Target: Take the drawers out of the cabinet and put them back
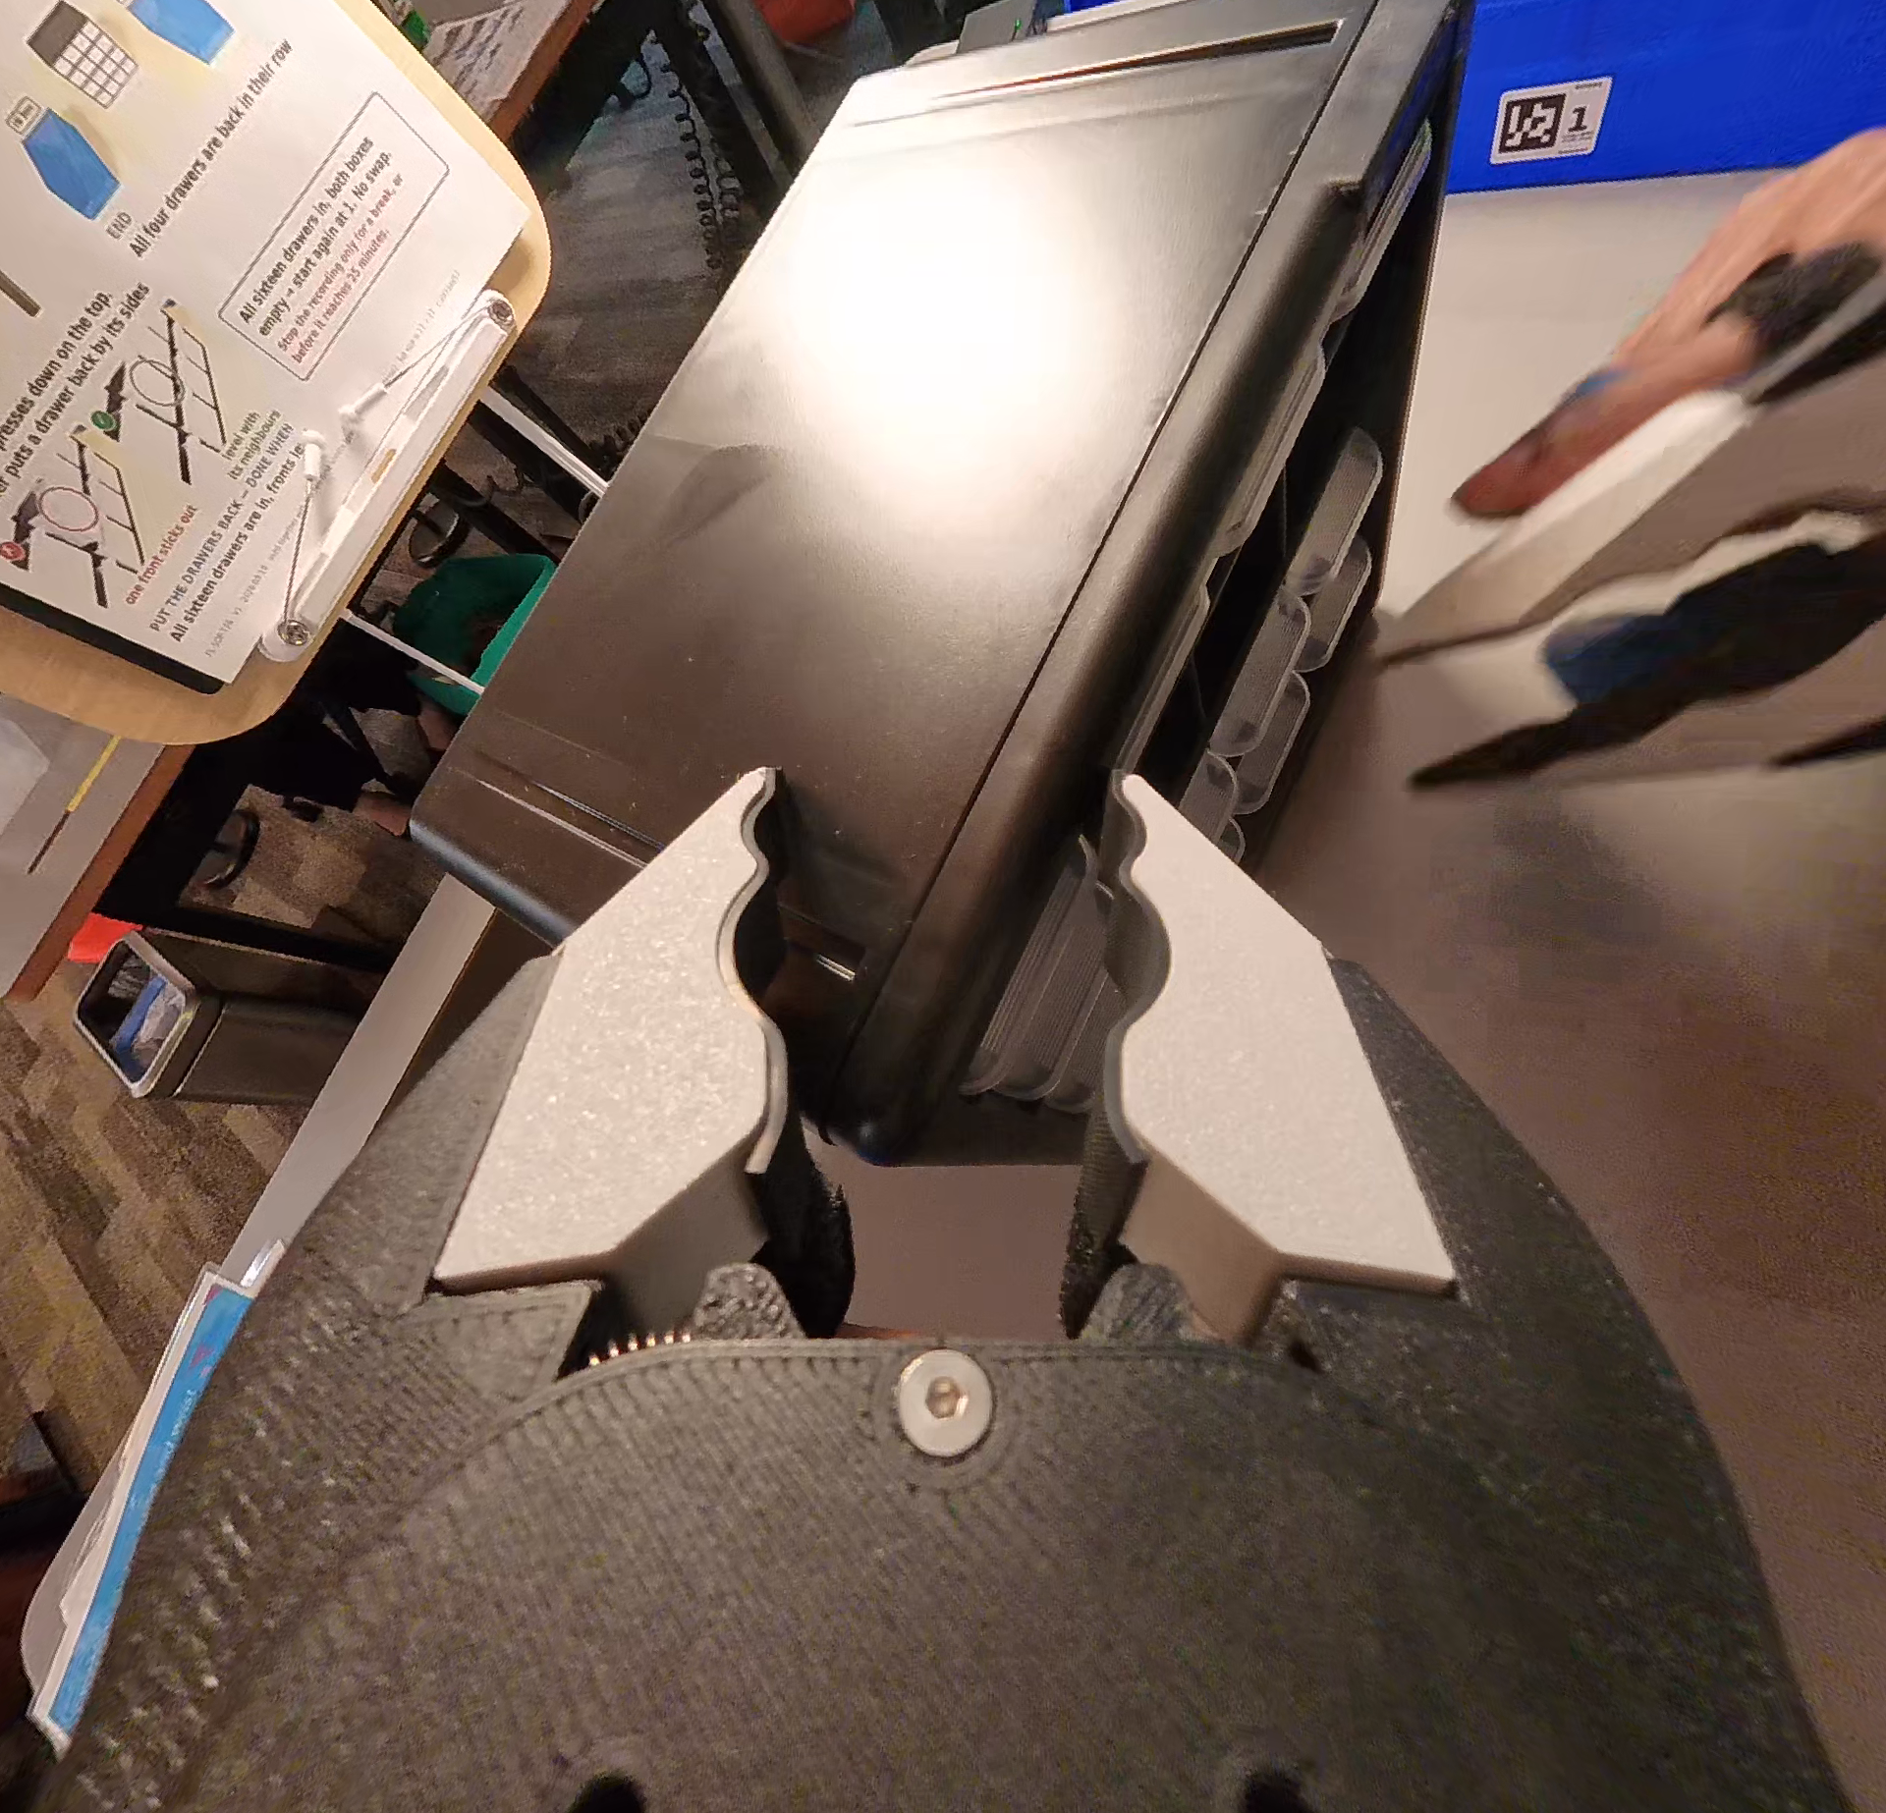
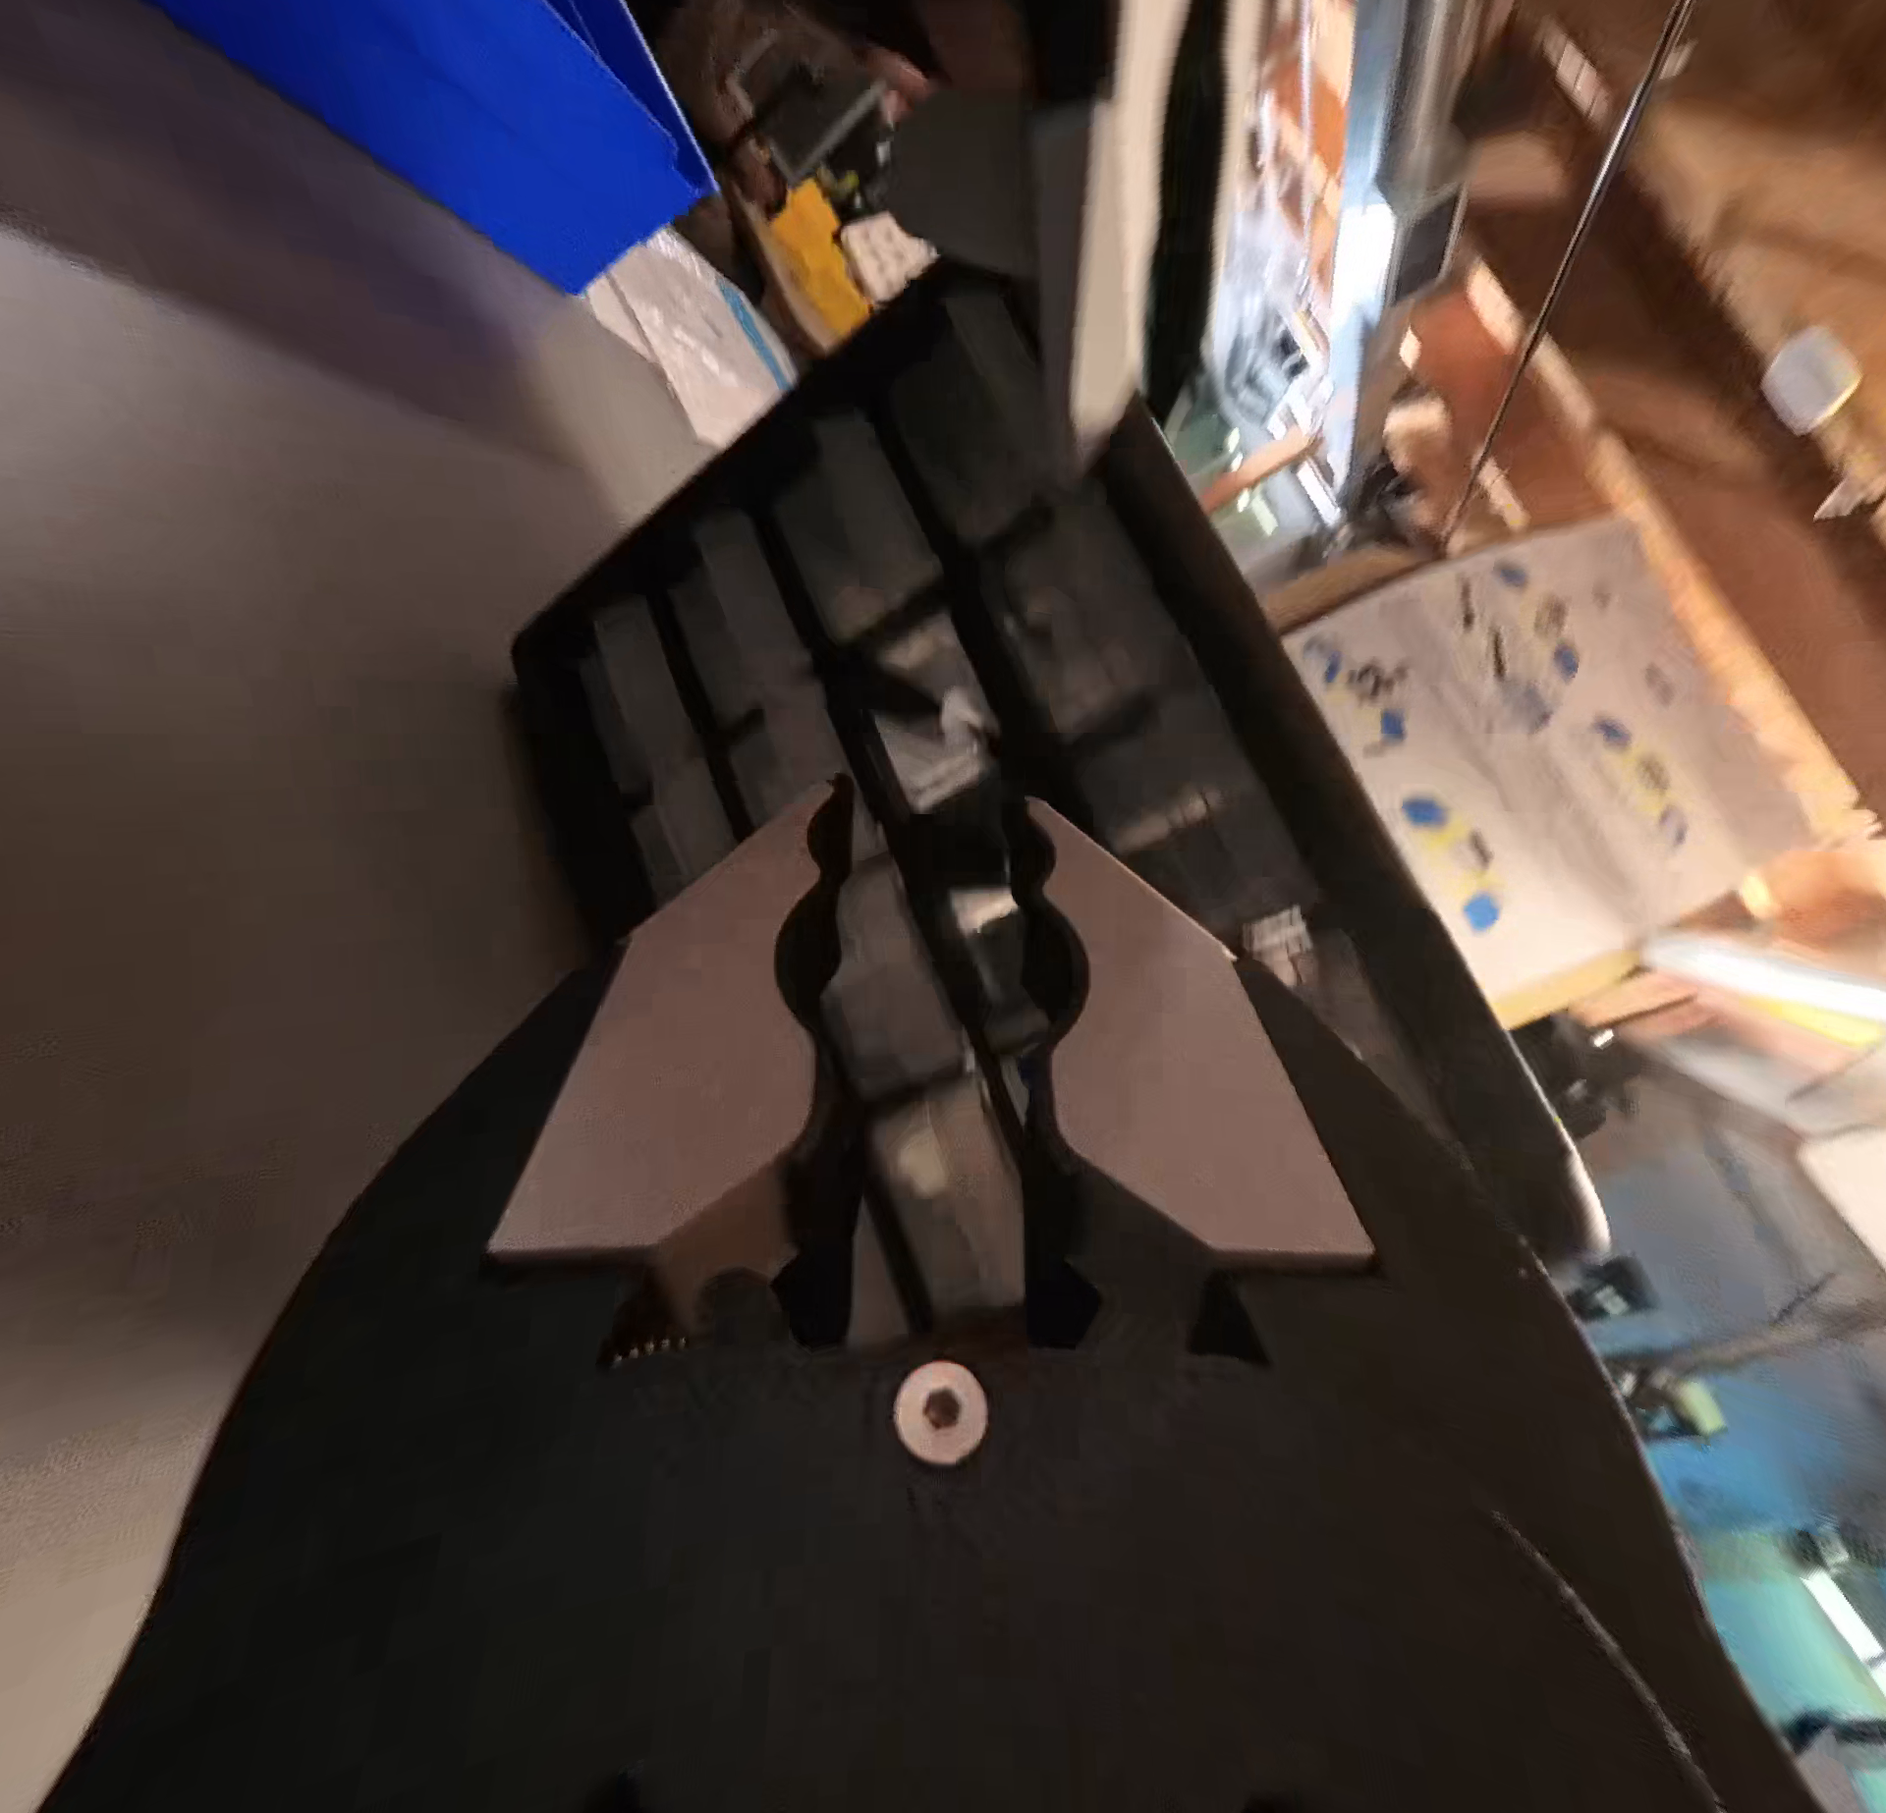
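Left gripper (image 1: 939, 948) sat with its grey fingers (image 1: 653, 999) spread wide over the near top corner of the black cabinet (image 1: 919, 438), which stood on the grey table (image 1: 1531, 1050); whether they pressed on it could not be told. Clear drawers (image 1: 1317, 580) showed in the cabinet's front, facing right. Right gripper (image 2: 934, 948), badly blurred, was held before the drawer fronts (image 2: 898, 642) with its jaws apart and nothing plainly clamped.

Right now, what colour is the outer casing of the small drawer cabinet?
Black, with a slight sheen; the plastic cabinet casing shows best in the left wrist view.
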{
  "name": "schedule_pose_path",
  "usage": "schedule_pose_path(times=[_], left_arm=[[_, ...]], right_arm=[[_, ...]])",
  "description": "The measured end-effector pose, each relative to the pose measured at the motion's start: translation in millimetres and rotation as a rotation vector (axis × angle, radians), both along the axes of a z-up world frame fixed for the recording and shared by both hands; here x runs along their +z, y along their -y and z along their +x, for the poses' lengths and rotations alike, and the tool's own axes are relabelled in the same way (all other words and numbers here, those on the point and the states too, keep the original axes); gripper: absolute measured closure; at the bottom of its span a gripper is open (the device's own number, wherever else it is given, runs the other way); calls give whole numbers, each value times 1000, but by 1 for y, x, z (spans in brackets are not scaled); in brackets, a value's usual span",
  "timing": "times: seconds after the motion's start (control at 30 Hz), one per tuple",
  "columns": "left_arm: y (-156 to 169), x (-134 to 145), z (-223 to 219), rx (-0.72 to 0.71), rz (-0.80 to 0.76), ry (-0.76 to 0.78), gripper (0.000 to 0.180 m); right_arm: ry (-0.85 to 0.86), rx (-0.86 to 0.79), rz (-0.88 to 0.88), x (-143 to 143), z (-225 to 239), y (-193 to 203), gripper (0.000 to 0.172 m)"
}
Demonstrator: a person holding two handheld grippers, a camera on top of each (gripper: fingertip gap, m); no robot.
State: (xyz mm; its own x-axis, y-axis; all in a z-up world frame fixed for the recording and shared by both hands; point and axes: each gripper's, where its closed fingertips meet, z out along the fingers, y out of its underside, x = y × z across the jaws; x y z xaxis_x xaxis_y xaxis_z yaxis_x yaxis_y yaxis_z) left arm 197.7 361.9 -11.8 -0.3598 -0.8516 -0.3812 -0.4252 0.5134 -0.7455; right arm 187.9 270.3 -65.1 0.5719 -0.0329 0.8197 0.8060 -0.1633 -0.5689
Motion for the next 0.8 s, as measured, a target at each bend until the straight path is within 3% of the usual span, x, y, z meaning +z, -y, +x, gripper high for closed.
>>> schedule_pose_path(times=[0.03,0.2,0.37,0.57,0.8], left_arm=[[0,0,0,0,0,0,119],[0,0,0,-3,-2,1,119],[0,0,0,-6,-5,2,116],[0,0,0,-5,-8,3,116],[0,0,0,-3,-3,2,115]], right_arm=[[48,11,23,0,-7,-16,140],[233,31,102,-3,-23,-73,140],[311,-15,185,4,-21,-95,147],[355,-37,189,1,-22,-95,156],[435,44,171,-3,-62,-58,160]])
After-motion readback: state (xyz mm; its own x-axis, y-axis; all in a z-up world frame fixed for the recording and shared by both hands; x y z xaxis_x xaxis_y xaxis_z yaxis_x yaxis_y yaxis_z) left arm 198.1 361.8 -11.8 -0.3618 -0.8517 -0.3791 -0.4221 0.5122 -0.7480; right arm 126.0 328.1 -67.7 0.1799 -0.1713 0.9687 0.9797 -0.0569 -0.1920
